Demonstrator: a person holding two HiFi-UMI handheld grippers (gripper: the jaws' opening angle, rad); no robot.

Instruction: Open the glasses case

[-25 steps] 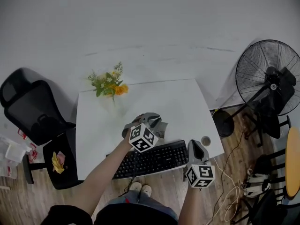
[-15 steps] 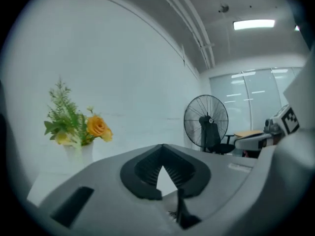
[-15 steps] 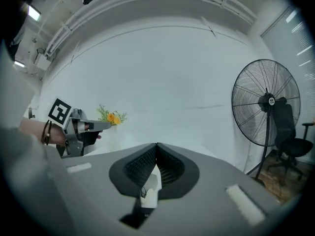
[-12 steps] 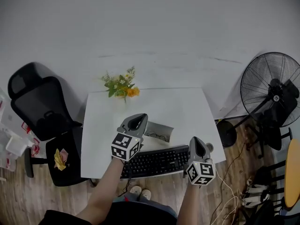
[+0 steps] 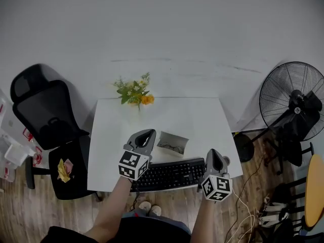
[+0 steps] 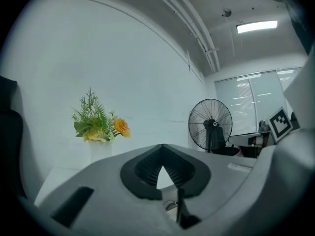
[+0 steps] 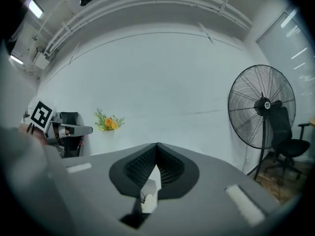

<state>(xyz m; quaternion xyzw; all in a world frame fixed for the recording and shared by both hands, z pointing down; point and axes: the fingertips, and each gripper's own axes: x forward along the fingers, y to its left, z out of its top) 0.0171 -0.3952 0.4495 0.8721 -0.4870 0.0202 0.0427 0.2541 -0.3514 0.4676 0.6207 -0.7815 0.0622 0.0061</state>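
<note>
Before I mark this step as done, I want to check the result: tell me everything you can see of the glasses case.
The glasses case is a small, grey, matte-looking rectangular box. It lies flat on the white table, just beyond the keyboard. It looks open, with thin dark glasses showing inside. It is too small to make out the hinge or the material. The left tool is shut and empty beside the case's left end, and does not appear to touch it.
</note>
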